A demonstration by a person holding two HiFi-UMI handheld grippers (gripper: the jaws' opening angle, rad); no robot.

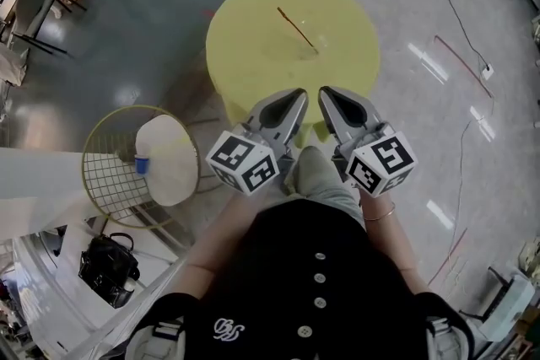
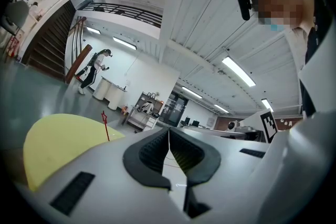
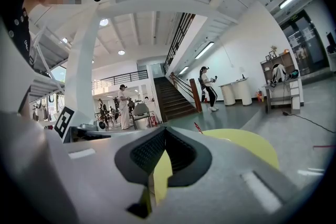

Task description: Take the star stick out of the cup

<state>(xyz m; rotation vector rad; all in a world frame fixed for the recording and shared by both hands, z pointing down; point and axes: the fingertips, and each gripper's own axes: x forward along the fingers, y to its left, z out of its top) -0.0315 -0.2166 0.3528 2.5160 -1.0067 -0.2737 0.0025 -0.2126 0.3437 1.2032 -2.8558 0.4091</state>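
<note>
The star stick [image 1: 296, 29] is a thin red stick. It leans up and to the left from a barely visible clear cup [image 1: 314, 49] on the round yellow table [image 1: 253, 55]. My left gripper [image 1: 299, 95] and right gripper [image 1: 324, 94] hover side by side at the table's near edge, short of the cup, both shut and empty. In the left gripper view the stick [image 2: 105, 126] stands with its red star on top, over the yellow table [image 2: 58, 147], left of my shut left gripper [image 2: 169, 131]. Past my shut right gripper [image 3: 165, 130], only the stick's tip [image 3: 198, 127] shows.
A gold wire basket [image 1: 114, 181] with a white disc on it stands on the floor to the left, and a black bag [image 1: 106, 265] lies nearer. Cables [image 1: 460, 55] run over the floor at right. People stand far off by a staircase [image 3: 173, 94].
</note>
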